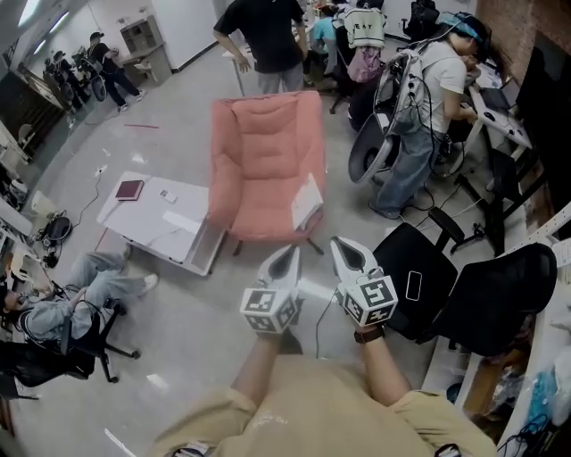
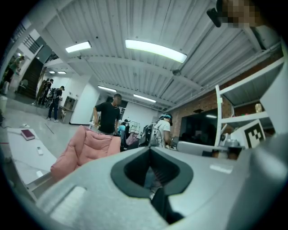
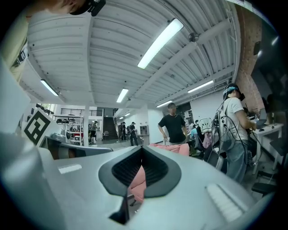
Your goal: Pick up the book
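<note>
Nothing legible — dark lettering on a white shirt (image 1: 364, 27) is too small to read.

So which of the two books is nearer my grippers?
The white book propped on the pink cushioned armchair straight ahead; the dark red book lies flat on the white low table, farther off to the left.

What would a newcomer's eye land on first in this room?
A big pink armchair stands mid-floor, the brightest thing in the head view. Left of it, a dark red book lies on a low white table. Nearest the camera, the left gripper and right gripper point toward the chair, both shut and empty.
</note>
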A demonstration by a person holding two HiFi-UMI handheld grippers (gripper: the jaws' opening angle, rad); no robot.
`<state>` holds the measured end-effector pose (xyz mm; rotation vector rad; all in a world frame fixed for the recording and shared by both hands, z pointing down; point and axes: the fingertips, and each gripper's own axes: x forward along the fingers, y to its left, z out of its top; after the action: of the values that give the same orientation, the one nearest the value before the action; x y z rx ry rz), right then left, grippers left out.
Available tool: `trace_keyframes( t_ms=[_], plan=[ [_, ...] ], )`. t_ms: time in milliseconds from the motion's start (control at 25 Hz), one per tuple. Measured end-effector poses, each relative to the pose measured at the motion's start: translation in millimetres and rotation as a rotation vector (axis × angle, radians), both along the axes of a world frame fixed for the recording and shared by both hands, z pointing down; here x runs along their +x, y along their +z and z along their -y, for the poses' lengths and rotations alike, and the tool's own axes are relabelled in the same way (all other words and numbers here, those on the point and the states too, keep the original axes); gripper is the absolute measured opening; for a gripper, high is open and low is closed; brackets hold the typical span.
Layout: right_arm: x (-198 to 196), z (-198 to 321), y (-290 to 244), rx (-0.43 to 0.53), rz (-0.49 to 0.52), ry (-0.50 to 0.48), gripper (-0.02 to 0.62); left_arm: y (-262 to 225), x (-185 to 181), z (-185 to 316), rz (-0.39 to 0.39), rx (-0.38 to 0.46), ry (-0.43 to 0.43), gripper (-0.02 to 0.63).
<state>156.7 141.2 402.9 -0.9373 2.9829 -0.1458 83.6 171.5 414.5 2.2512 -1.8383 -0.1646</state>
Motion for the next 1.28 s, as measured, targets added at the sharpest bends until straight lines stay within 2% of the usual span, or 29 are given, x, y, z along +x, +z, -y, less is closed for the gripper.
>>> trace_keyframes(
  t_ms=[160,480,840,1000,1280],
  plan=[
    [-45.0,22.4,0.1,-0.017,-0.016,-0.018,0.006,-0.5,-46.5,35.0,-0.025,-0.036,0.017,0.002],
    [-124.4,85.7,-2.1,-0.009,-0.072,-0.003,0.006,-16.0,-131.1,105.2,-0.055,0.013,0.037,0.002],
    [-202.9,139.4,28.8,-0.062,-0.110,0.040,0.006,23.8,-204.2,151.3,-0.033,-0.039,0.106,0.002],
    [-215.5,152.8,58.1,-0.131,-0.148,0.059,0.006,50.9,-227.4,165.5,-0.052,-0.088,0.133,0.002],
    [-206.8,202.4,105.7,-0.233,-0.153,0.116,0.006,93.2,-233.8,207.8,-0.060,-0.173,0.197,0.003]
  ],
)
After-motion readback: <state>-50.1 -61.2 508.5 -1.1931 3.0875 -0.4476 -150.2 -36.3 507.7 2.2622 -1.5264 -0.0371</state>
